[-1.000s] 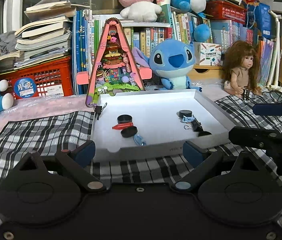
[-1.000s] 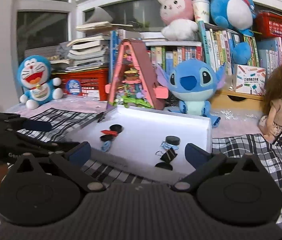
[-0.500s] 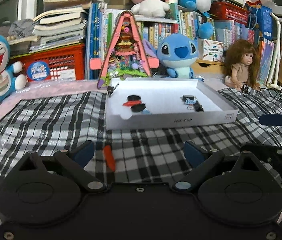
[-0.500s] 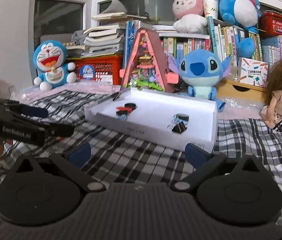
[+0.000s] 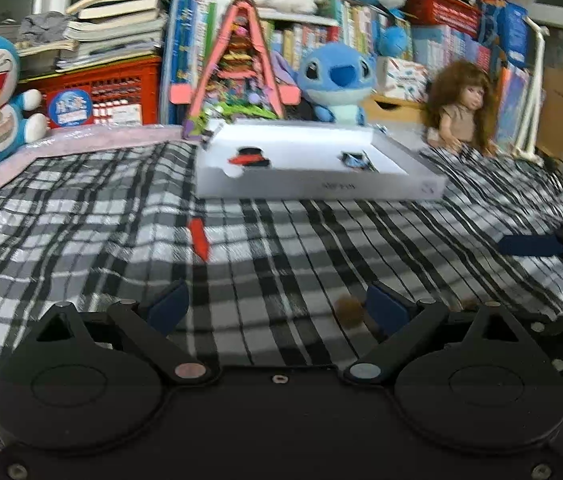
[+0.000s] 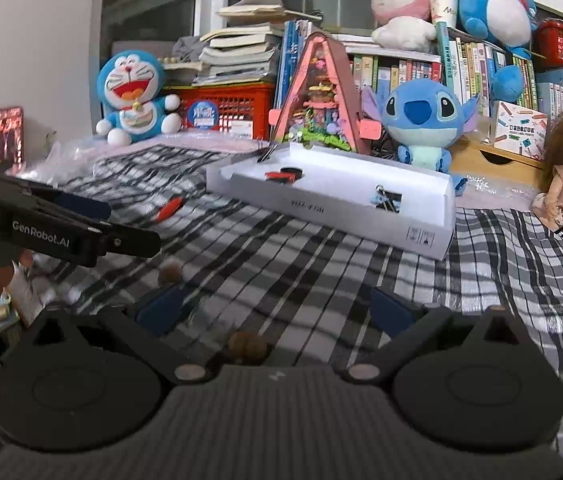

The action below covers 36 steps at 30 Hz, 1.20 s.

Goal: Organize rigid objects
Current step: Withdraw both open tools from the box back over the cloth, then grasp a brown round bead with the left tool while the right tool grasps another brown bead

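Checked black-and-white cloth (image 5: pixel 281 248) covers the whole work surface, and most of the small things already sit in the white tray (image 5: pixel 321 190) at the far side: dark caps and a red piece at one end, binder clips at the other. One red clip (image 5: pixel 198 237) lies loose on the cloth, well short of the tray, and two small brown round bits (image 6: pixel 248 347) lie close under the tools. The left gripper (image 5: pixel 277 306) hangs low over the cloth with its fingers spread wide and nothing between them, the brown bit (image 5: pixel 348 309) just beside its right pad. The right gripper (image 6: pixel 281 308) is likewise spread and empty. My worry is the cloth itself: it lies soft and rumpled, so a pad coming down on the flat red clip could snag a fold and drag the fabric, or push the clip away rather than pinch it. The brown bits look round enough to roll off if nudged. Both tools are close together too, so they could knock each other
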Each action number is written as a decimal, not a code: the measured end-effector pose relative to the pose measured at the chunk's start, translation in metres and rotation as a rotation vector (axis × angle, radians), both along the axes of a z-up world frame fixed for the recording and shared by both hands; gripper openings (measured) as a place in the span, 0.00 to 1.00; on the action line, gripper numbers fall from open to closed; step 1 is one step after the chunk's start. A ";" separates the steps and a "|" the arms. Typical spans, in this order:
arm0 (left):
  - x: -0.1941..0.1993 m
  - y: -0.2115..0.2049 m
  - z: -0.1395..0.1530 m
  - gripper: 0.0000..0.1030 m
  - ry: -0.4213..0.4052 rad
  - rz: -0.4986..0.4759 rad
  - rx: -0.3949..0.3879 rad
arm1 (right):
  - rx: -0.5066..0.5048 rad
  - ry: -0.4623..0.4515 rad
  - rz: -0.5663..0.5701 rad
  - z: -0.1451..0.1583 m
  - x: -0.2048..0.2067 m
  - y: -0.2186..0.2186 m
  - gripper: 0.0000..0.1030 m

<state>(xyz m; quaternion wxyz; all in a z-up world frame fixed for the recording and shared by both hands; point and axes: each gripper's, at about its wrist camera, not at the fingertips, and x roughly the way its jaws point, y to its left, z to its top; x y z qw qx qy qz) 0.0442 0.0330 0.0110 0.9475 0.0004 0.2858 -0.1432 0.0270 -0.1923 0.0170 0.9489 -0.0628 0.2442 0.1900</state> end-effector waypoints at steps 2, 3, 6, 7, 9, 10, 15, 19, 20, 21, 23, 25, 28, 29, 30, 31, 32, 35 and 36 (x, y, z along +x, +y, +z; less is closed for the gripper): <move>-0.005 -0.003 -0.003 0.85 0.001 -0.023 0.005 | -0.006 0.000 -0.001 -0.003 -0.005 0.001 1.00; -0.007 -0.006 -0.004 0.81 -0.001 -0.037 0.011 | -0.006 0.004 0.001 -0.004 -0.006 0.001 1.00; -0.012 -0.014 -0.006 0.64 -0.012 -0.073 0.034 | -0.002 0.018 0.006 -0.007 -0.011 0.001 0.96; -0.012 -0.017 -0.006 0.57 -0.011 -0.084 0.040 | -0.004 0.021 0.006 -0.008 -0.011 0.001 0.92; -0.014 -0.023 -0.007 0.52 -0.008 -0.111 0.047 | -0.019 0.027 -0.007 -0.009 -0.014 0.001 0.83; -0.015 -0.026 -0.007 0.52 -0.012 -0.122 0.050 | -0.032 0.032 -0.013 -0.009 -0.015 0.001 0.78; -0.012 -0.040 -0.012 0.34 -0.020 -0.152 0.080 | -0.052 0.052 0.007 -0.011 -0.018 0.003 0.59; -0.005 -0.044 -0.015 0.15 0.005 -0.140 0.069 | -0.058 0.063 0.016 -0.012 -0.017 0.008 0.24; -0.005 -0.043 -0.014 0.15 0.008 -0.142 0.057 | -0.058 0.068 0.018 -0.012 -0.016 0.009 0.24; -0.005 -0.042 -0.013 0.15 0.009 -0.142 0.050 | -0.054 0.065 0.026 -0.012 -0.017 0.010 0.24; -0.007 -0.042 -0.012 0.15 0.001 -0.140 0.058 | -0.055 0.062 0.030 -0.011 -0.018 0.011 0.24; -0.009 -0.042 -0.012 0.15 -0.010 -0.137 0.071 | -0.054 0.058 0.021 -0.010 -0.017 0.011 0.24; -0.011 -0.040 -0.011 0.15 -0.020 -0.130 0.071 | -0.042 0.058 0.001 -0.008 -0.014 0.008 0.24; -0.012 -0.040 -0.010 0.15 -0.022 -0.127 0.070 | -0.037 0.058 -0.004 -0.007 -0.014 0.007 0.24; -0.012 -0.040 -0.009 0.15 -0.024 -0.124 0.070 | -0.033 0.056 -0.011 -0.007 -0.013 0.006 0.24; -0.012 -0.039 -0.009 0.15 -0.026 -0.122 0.071 | -0.032 0.055 -0.016 -0.006 -0.012 0.005 0.24; -0.012 -0.039 -0.008 0.15 -0.028 -0.118 0.071 | -0.031 0.055 -0.020 -0.005 -0.012 0.005 0.24; -0.011 -0.038 -0.006 0.15 -0.032 -0.107 0.067 | -0.026 0.053 -0.036 -0.004 -0.010 0.003 0.24; -0.011 -0.037 -0.005 0.15 -0.032 -0.104 0.065 | -0.023 0.054 -0.043 -0.004 -0.009 0.003 0.24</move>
